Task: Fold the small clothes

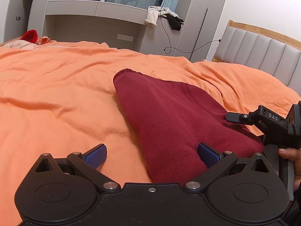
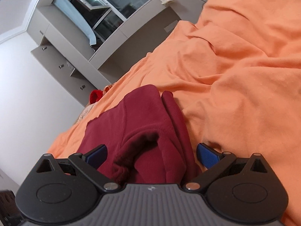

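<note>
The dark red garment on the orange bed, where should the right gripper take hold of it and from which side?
Grip the bunched near edge of the dark red garment, coming in low from the near side. That fold stands up off the orange bedspread and already sits between the open fingers of the right gripper, so closing there probably catches both layers.

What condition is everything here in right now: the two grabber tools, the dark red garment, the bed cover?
Left gripper: open, near edge of garment between its fingers.
Right gripper: open, straddling bunched cloth.
Maroon garment: lying on the bed, partly folded, one end bunched.
Orange bedsheet: spread, wrinkled.
</note>
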Available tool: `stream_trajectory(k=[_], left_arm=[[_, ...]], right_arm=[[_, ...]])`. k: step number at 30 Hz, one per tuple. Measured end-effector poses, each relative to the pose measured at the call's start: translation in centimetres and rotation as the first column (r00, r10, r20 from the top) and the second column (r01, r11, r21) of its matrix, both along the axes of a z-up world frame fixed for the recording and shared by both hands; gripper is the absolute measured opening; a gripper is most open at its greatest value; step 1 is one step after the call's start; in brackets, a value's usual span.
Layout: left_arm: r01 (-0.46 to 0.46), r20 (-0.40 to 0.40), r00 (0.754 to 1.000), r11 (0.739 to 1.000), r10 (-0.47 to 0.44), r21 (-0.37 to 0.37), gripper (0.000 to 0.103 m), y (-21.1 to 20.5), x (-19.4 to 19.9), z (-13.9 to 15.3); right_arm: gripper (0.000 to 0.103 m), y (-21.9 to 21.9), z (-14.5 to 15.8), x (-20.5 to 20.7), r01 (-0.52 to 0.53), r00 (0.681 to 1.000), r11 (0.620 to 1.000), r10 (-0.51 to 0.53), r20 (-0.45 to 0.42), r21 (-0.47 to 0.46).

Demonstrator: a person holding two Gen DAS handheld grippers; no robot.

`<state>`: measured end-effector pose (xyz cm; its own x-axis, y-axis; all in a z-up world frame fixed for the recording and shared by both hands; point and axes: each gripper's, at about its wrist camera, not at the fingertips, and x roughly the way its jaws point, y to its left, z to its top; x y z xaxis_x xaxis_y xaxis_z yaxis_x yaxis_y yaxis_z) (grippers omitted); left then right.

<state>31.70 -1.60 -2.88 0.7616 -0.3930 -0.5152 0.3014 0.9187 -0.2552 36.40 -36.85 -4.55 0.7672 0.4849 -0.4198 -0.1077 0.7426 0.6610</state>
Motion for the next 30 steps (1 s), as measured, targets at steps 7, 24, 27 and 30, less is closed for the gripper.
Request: stream_trajectory(k=[7, 24, 27, 30], left_arm=[[0.001, -0.001, 1.0, 1.0, -0.001, -0.001, 0.103, 0.01, 0.0, 0.01], [0.001, 0.0, 1.0, 1.0, -0.001, -0.001, 0.103, 0.02, 0.01, -0.01], [0.001, 0.0, 1.0, 1.0, -0.001, -0.001, 0.103, 0.01, 0.01, -0.01], [0.002, 0.004, 1.0, 1.0, -0.002, -0.001, 0.103, -0.03, -0.01, 0.04]], right_arm=[[0.103, -0.57, -0.18, -0.25, 0.006, 1.0, 0.999, -0.006, 0.0, 0.035], [0.103, -0.47, -0.25, -0.31, 0.01, 1.0, 1.0, -0.011, 0.008, 0.019], [0.103, -0.49, -0.25, -0.35, 0.011, 1.0, 1.0, -0.011, 0.01, 0.015], [0.103, -0.42, -0.27, -0.34, 0.011, 1.0, 1.0, -0.011, 0.009, 0.017]])
